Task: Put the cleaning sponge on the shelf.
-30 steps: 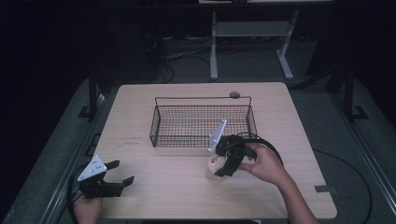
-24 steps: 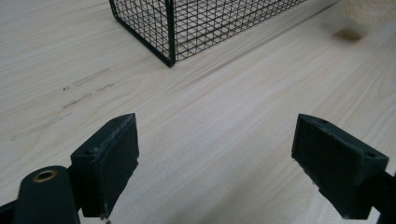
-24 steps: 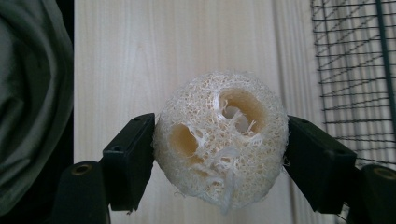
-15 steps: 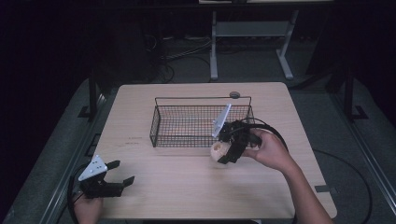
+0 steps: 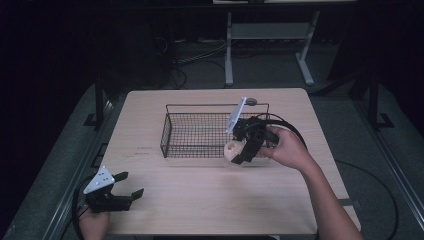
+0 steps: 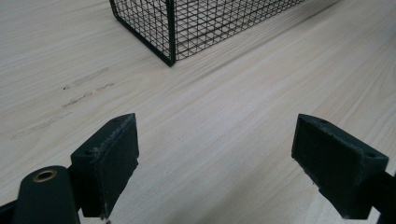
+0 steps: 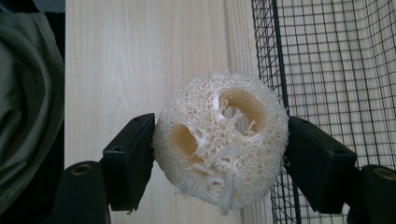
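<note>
Right gripper [image 5: 239, 151], jaws closed on a pale fibrous loofah round [image 7: 219, 140] at the black wire basket's [image 5: 172, 131] near rim, should clear that rim before release; left gripper [image 5: 131, 197] rests wide open, empty.

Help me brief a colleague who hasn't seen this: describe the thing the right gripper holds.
Find the black wire basket on the wooden table. At its near right corner, the right gripper clamps a loofah piece: pale, round, fibrous, with two holes.
</note>
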